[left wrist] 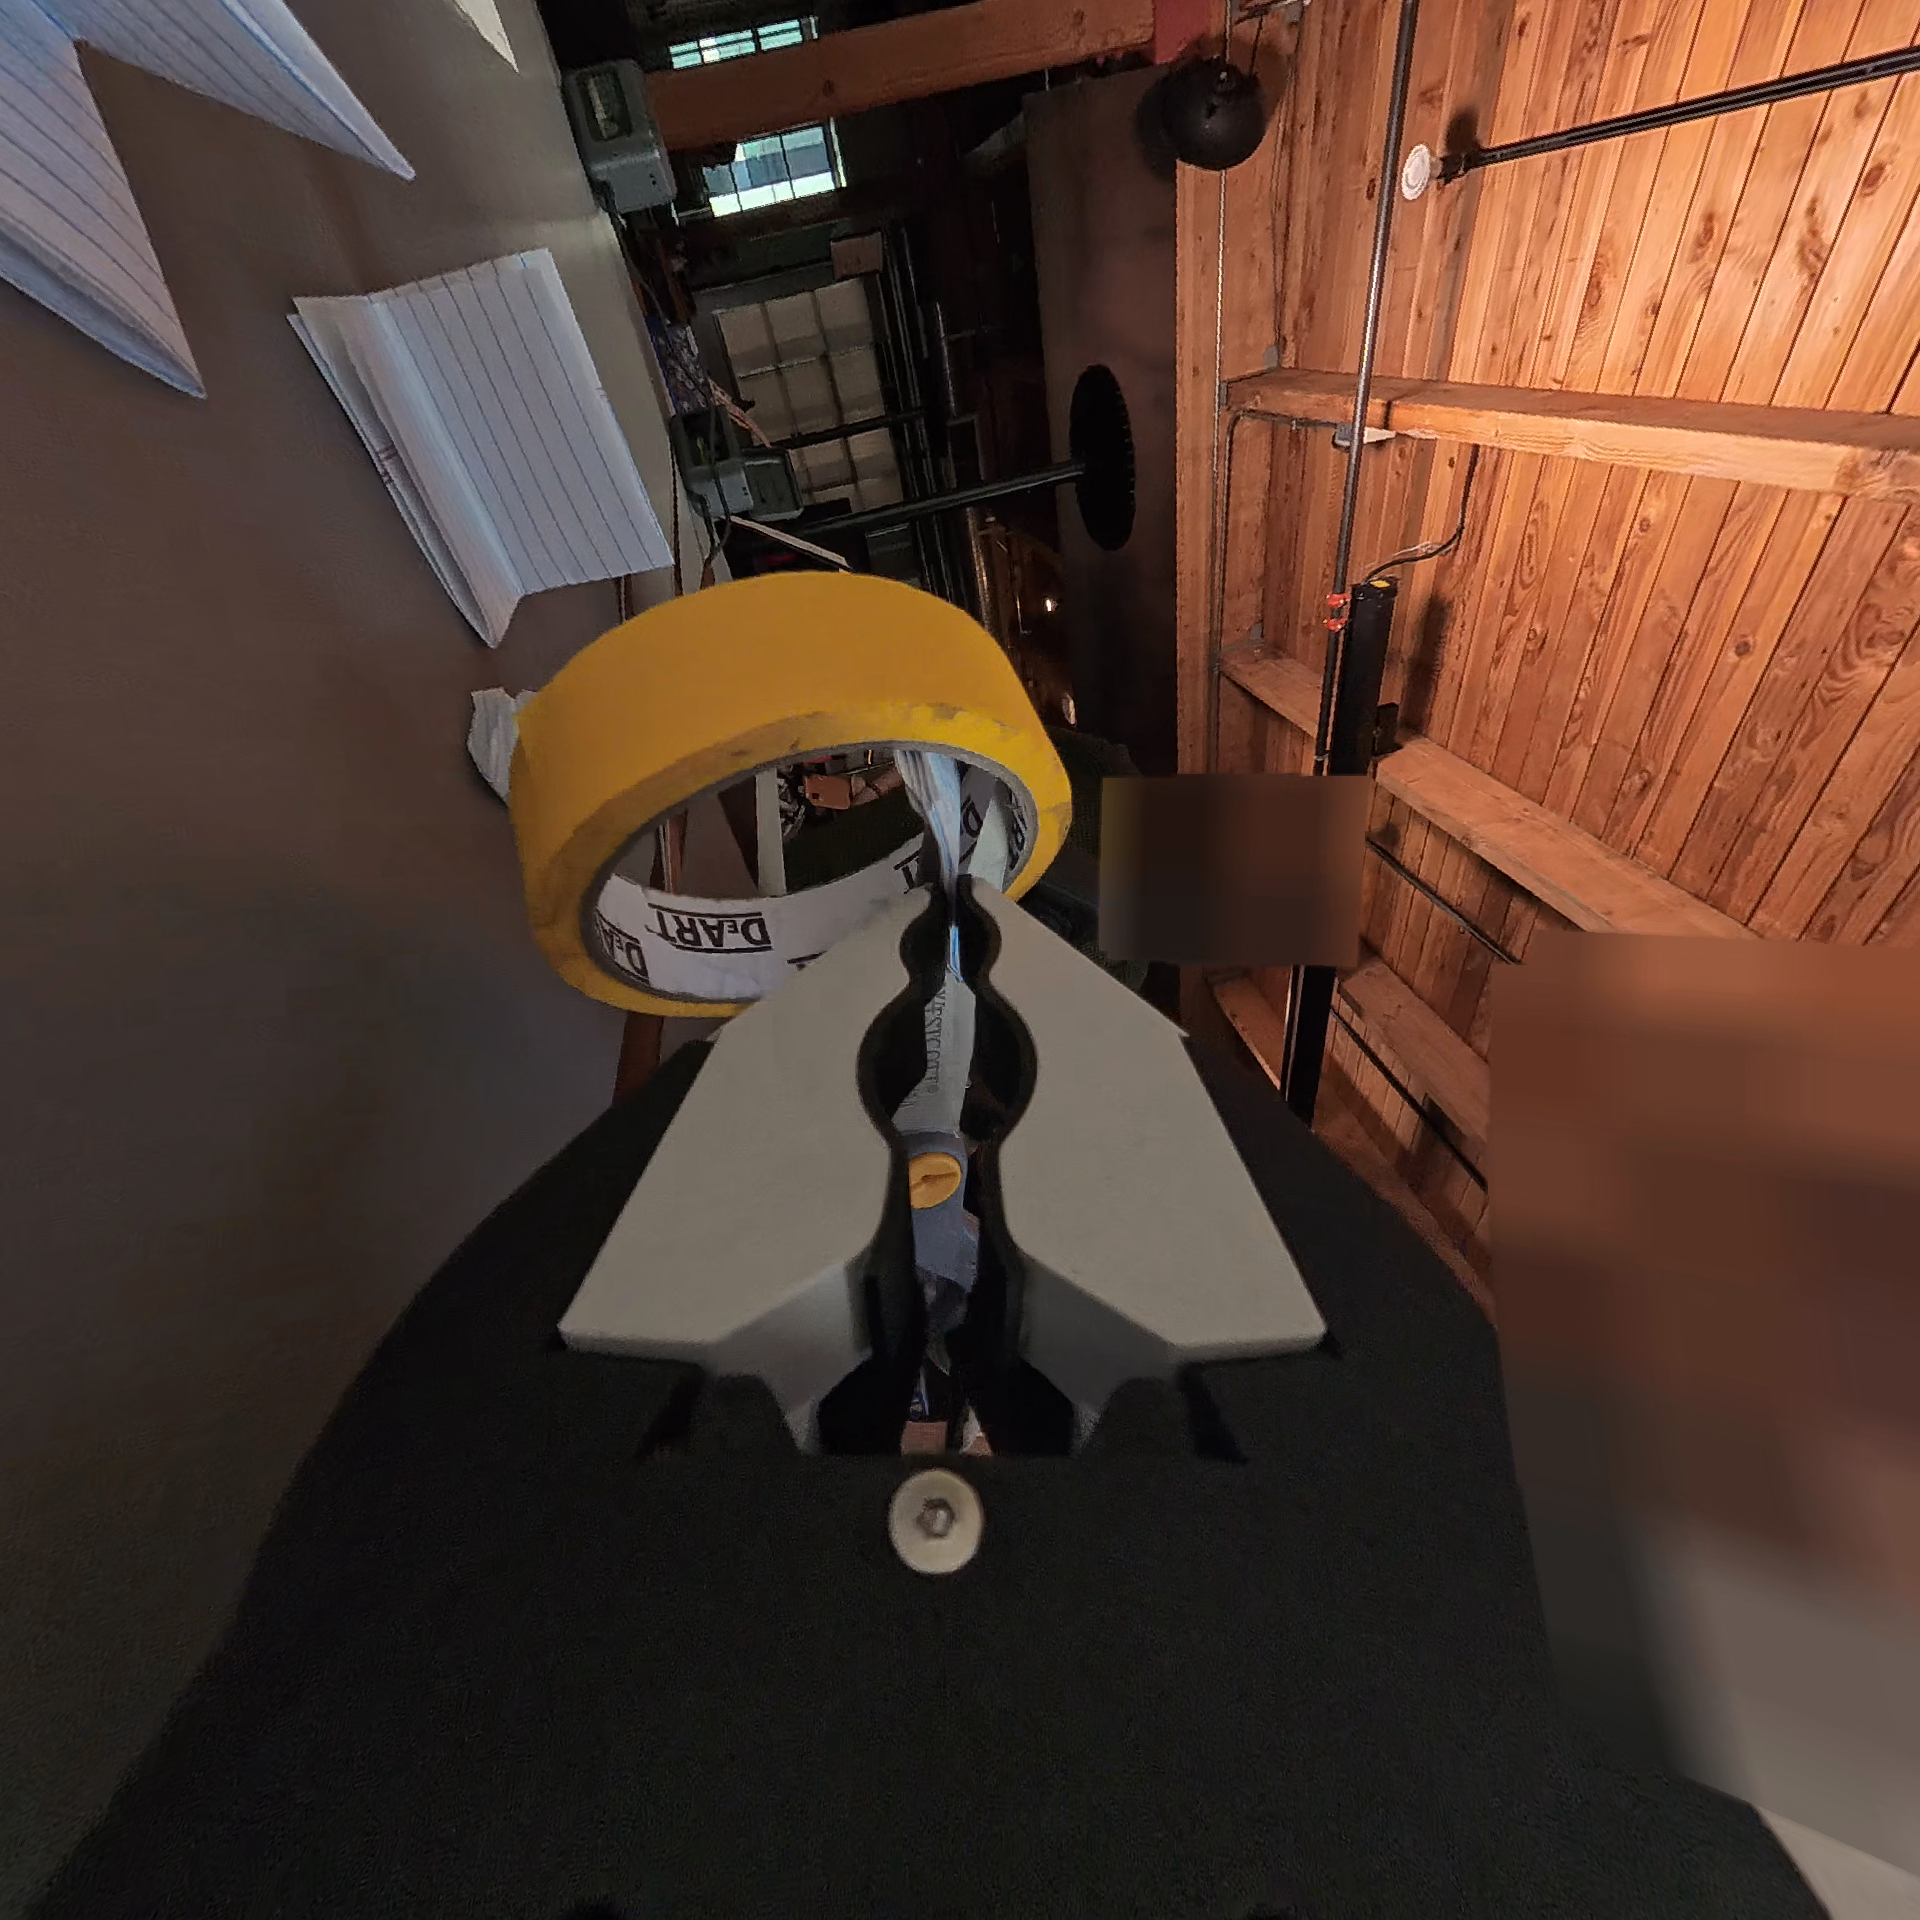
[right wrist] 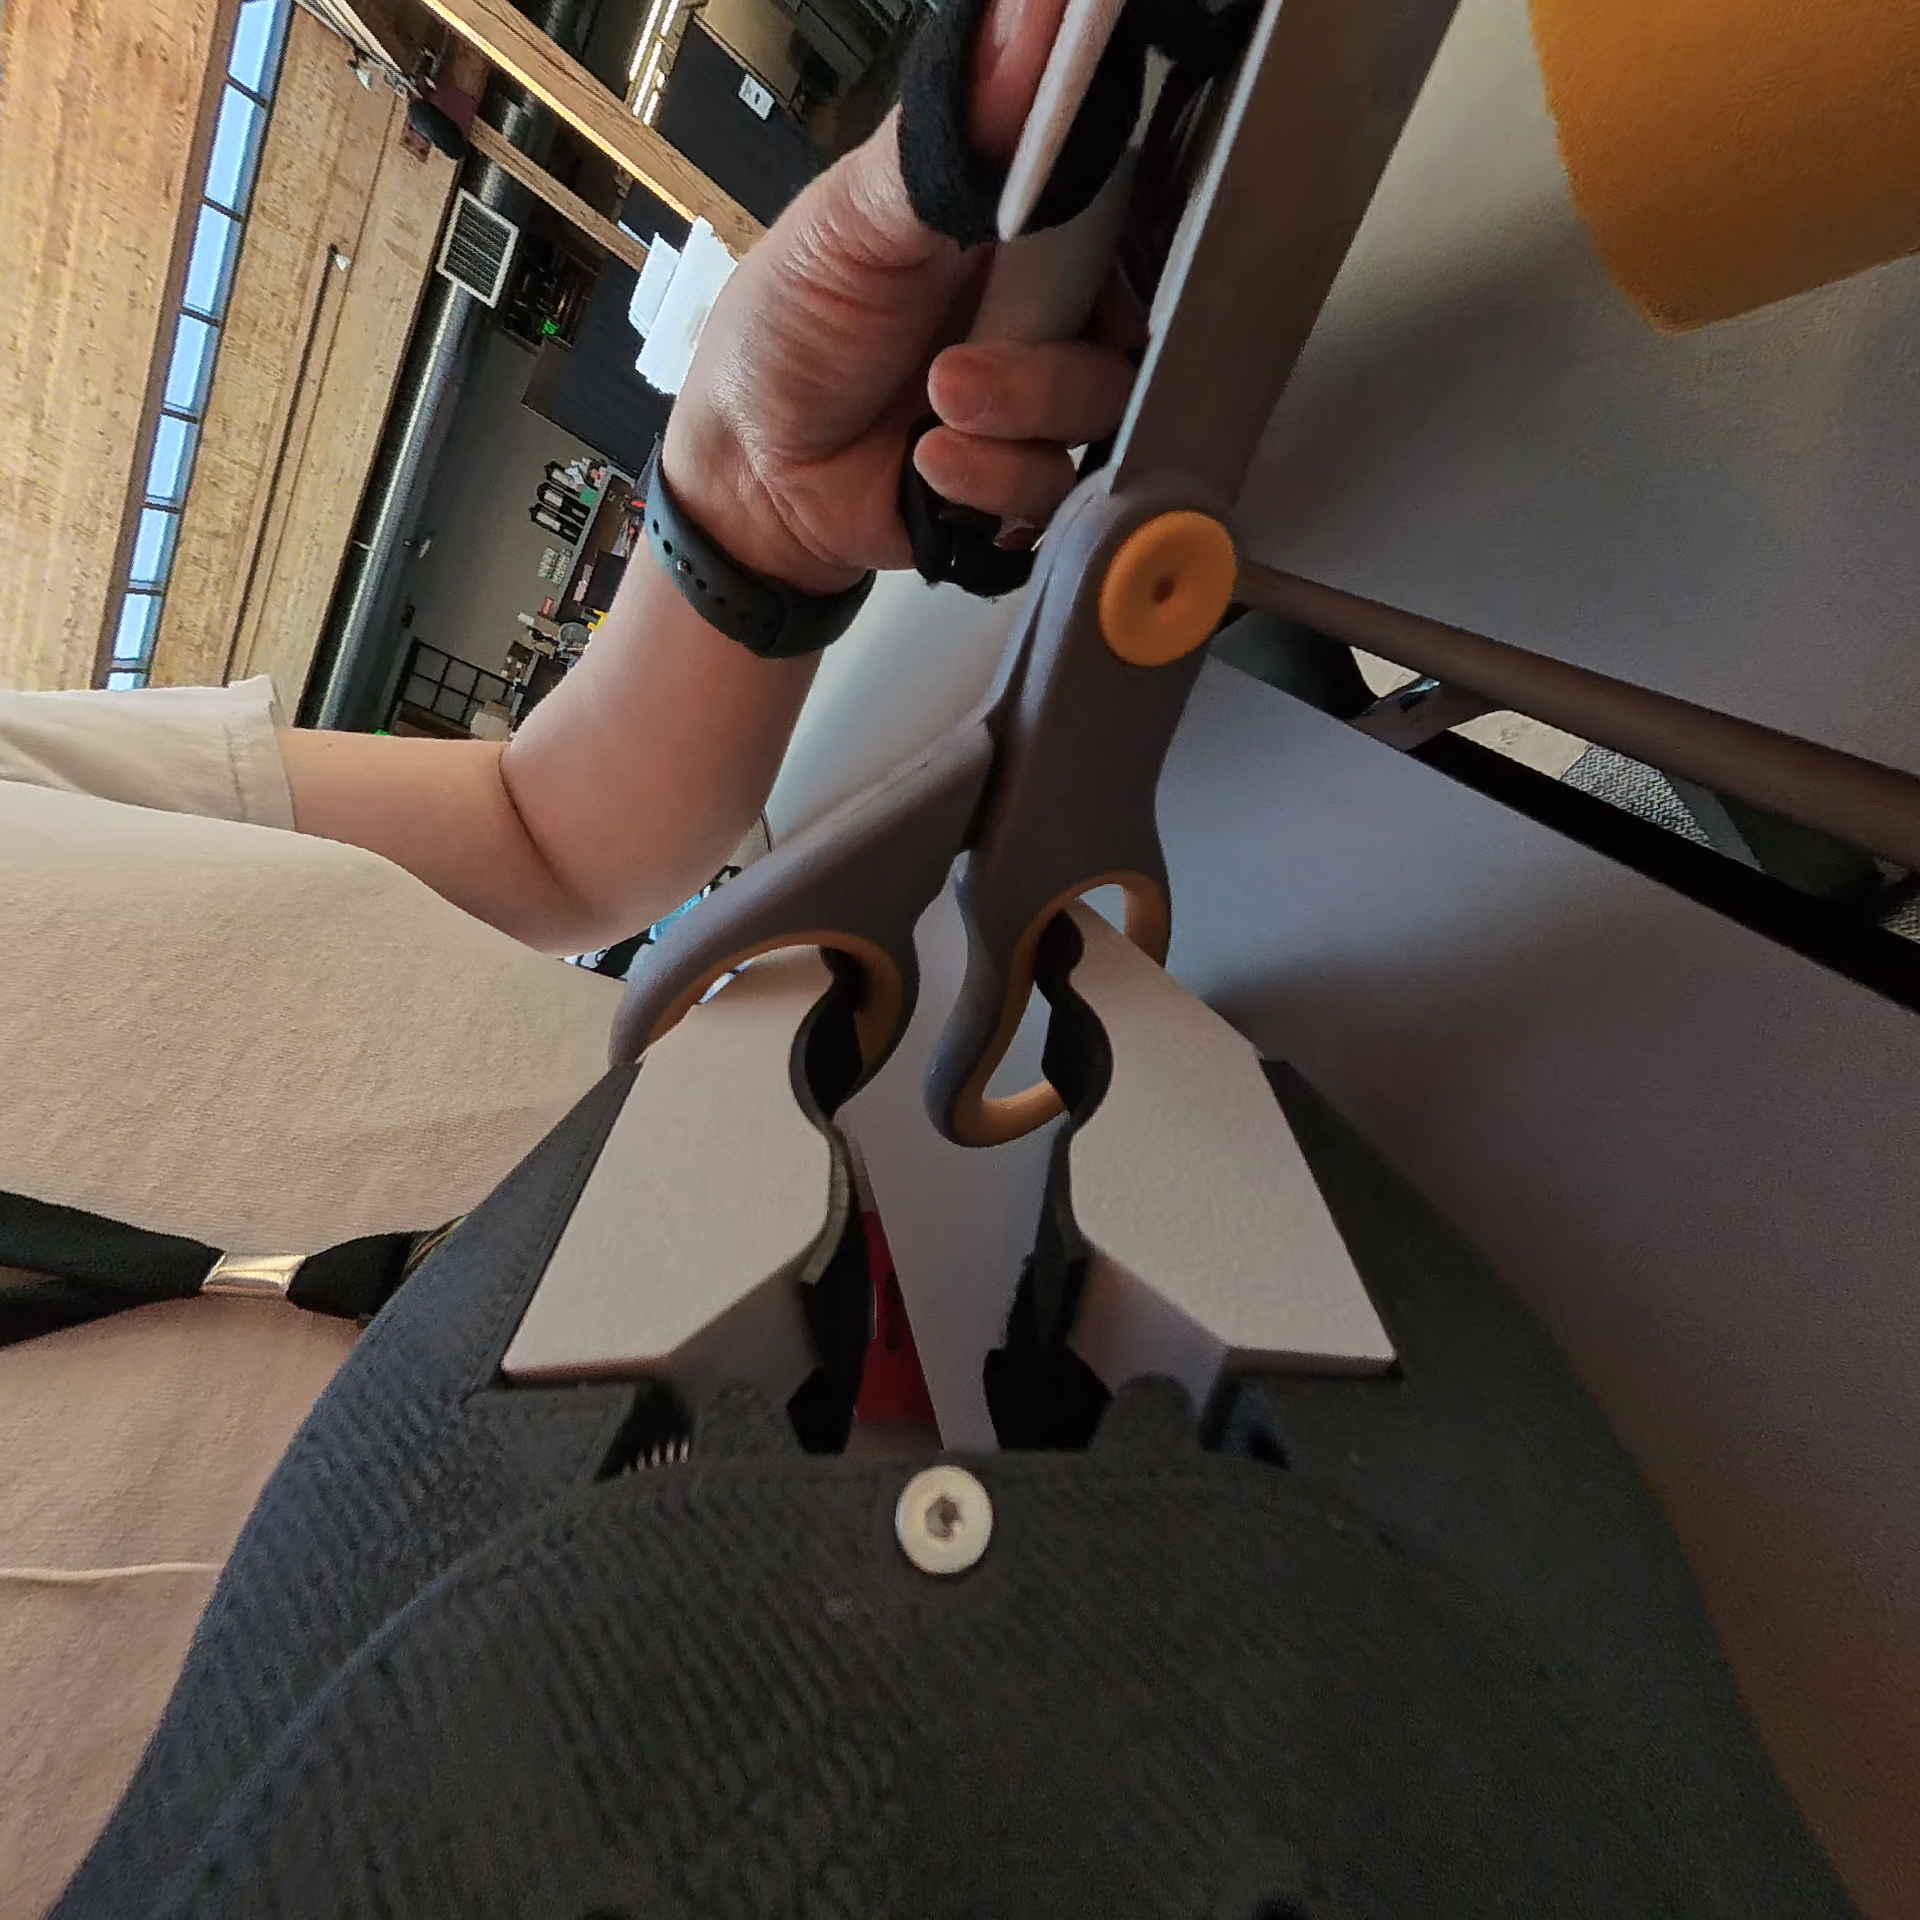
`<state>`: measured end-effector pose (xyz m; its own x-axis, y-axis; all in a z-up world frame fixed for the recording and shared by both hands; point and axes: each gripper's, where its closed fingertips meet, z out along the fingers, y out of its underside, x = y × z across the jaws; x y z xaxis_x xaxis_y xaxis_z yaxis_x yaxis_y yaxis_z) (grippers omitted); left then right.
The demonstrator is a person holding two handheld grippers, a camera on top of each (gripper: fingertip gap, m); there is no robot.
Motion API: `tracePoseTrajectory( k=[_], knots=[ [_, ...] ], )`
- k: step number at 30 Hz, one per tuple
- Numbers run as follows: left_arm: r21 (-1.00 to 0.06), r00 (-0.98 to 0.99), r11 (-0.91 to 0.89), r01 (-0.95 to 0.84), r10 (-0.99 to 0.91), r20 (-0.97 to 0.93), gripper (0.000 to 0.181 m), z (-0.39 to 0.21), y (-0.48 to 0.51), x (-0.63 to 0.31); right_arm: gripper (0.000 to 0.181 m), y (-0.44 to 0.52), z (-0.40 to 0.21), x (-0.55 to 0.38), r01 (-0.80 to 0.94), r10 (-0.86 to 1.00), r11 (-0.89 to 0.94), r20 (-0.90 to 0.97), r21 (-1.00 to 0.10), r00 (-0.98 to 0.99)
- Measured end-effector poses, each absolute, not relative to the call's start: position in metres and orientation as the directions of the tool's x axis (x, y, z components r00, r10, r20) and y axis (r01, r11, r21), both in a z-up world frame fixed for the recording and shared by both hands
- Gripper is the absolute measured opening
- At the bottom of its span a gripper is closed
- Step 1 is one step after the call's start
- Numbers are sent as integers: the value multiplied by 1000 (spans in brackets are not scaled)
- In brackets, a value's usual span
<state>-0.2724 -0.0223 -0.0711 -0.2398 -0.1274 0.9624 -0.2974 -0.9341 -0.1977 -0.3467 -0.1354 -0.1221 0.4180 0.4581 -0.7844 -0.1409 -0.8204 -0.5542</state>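
My left gripper (left wrist: 961, 904) is shut on the blades of grey scissors (left wrist: 940, 1039) with an orange pivot. A yellow tape roll (left wrist: 790, 790) hangs on the blade tips just beyond the fingertips. In the right wrist view the scissors (right wrist: 1049, 790) point away, and my right gripper (right wrist: 961, 956) is open. One of its fingers sits inside each orange-lined handle loop. A hand (right wrist: 831, 416) holds the left gripper (right wrist: 1049, 156) at the top, clamped on the blades. An edge of the tape roll (right wrist: 1745, 135) shows at the top right.
Several folded sheets of lined white paper (left wrist: 488, 436) lie on the grey table (left wrist: 208, 831). A wooden plank wall (left wrist: 1610, 571) is on the right. A person in beige clothing (right wrist: 208, 1039) wears a dark wristband (right wrist: 727, 592) close on the left. About 15 cm separates my left fingertips from my right.
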Motion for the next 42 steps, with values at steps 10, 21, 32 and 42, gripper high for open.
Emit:
tracePoseTrajectory(
  k=[10, 21, 32, 42],
  knots=[
    [-292, -177, -894, -341, -244, 954, 0, -74, -23, -278, 31, -133, -124, -352, -148, 476, -809, -783, -568, 401],
    [-319, -166, -892, -321, -278, 946, 0, -66, -14, -279, 35, -126, -102, -347, -275, 472, -801, -844, -531, 256],
    [-308, -188, -883, -354, -255, 948, 0, -64, -21, -277, 44, -134, -95, -354, -225, 509, -806, -835, -548, 209],
    [-300, -177, -897, -324, -254, 951, 0, -65, -14, -280, 47, -131, -82, -355, -293, 502, -810, -859, -508, 101]
  ],
)
